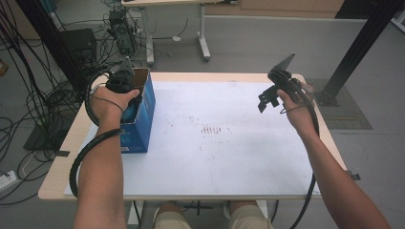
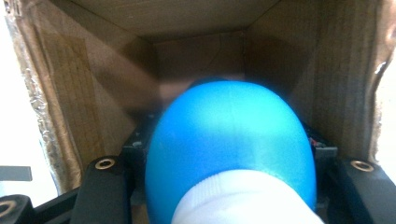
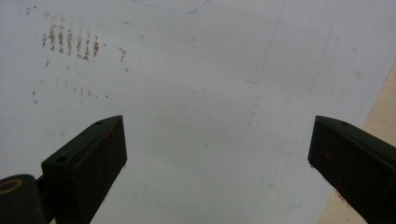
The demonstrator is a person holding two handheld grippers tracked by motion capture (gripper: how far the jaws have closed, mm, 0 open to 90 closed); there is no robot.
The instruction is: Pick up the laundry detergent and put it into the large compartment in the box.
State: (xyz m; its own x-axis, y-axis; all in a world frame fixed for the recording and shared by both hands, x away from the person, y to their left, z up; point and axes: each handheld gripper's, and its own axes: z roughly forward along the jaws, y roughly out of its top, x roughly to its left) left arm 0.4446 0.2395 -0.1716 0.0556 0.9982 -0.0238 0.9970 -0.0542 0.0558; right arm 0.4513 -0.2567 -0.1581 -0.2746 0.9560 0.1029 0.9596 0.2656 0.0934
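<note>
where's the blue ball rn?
The smooth blue ball sits between the left gripper jaws, inside the open blue cardboard box at the table's left edge.

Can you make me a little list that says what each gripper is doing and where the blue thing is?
Left gripper: shut on the blue object, inside the box
Blue object: rounded, with a white end
Box: blue outside, brown cardboard inside, open top, at the table's left side
Right gripper: open, holding nothing, above the white sheet
White sheet: covers the table, small brown marks near the middle
</note>
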